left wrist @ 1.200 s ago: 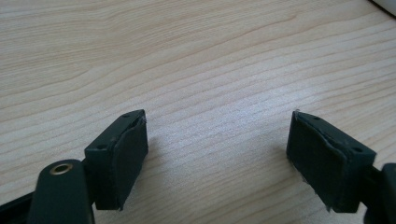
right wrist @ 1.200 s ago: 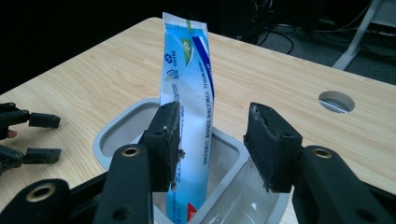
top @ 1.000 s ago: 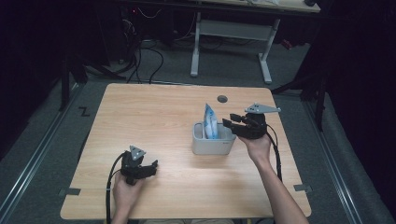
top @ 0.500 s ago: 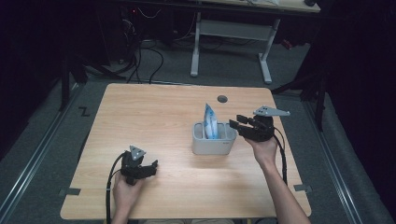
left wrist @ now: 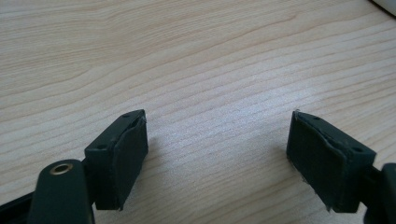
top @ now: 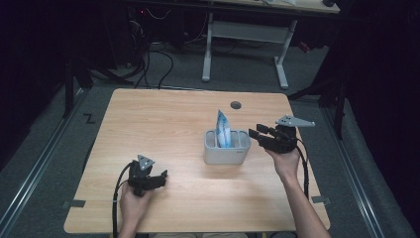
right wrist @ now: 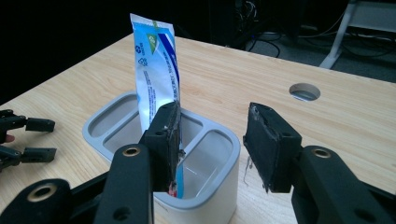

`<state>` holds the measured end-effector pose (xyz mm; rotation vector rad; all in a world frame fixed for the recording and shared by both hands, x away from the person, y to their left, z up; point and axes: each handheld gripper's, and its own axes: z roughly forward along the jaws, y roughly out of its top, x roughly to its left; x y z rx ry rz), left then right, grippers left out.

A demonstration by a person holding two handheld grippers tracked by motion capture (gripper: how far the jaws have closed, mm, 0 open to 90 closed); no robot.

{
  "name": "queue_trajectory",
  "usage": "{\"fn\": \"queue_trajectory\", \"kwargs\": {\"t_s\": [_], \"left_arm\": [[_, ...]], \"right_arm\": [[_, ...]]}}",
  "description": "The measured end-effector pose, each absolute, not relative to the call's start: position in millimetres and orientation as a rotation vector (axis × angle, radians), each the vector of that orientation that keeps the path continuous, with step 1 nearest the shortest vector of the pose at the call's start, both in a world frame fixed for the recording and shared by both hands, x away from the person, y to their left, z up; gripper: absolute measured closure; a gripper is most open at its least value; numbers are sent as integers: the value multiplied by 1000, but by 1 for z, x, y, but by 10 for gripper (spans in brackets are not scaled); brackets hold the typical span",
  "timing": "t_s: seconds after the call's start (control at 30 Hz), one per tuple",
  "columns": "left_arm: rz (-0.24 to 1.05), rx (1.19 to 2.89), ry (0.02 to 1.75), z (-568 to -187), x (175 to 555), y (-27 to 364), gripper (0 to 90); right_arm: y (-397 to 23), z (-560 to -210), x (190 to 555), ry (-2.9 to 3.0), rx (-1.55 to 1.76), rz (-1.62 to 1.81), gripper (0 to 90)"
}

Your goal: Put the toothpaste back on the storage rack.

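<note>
Blue and white packet (top: 222, 129) standing upright in the middle slot of a grey holder (top: 227, 153) on the desk (top: 163, 119), right gripper (top: 259, 136) just beside the holder, jaws half open and empty, left gripper (top: 159, 179) well apart from the holder, near the desk's front edge, jaws wide open and empty

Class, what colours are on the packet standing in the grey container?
The packet is white and blue with a small green mark, clearest in the right gripper view.

Packet (top: 222, 130) upright in holder (top: 227, 154), right tool (top: 259, 135) just beside
</note>
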<state>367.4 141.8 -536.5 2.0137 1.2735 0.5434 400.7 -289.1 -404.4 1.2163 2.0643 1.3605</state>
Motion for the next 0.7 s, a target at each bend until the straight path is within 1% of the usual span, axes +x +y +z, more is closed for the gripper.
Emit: {"fn": "queue_trajectory", "kwargs": {"t_s": [0.7], "left_arm": [[544, 2014, 1273, -536, 367, 142, 209]], "right_arm": [[-312, -406, 386, 2021, 1250, 1370, 550]]}}
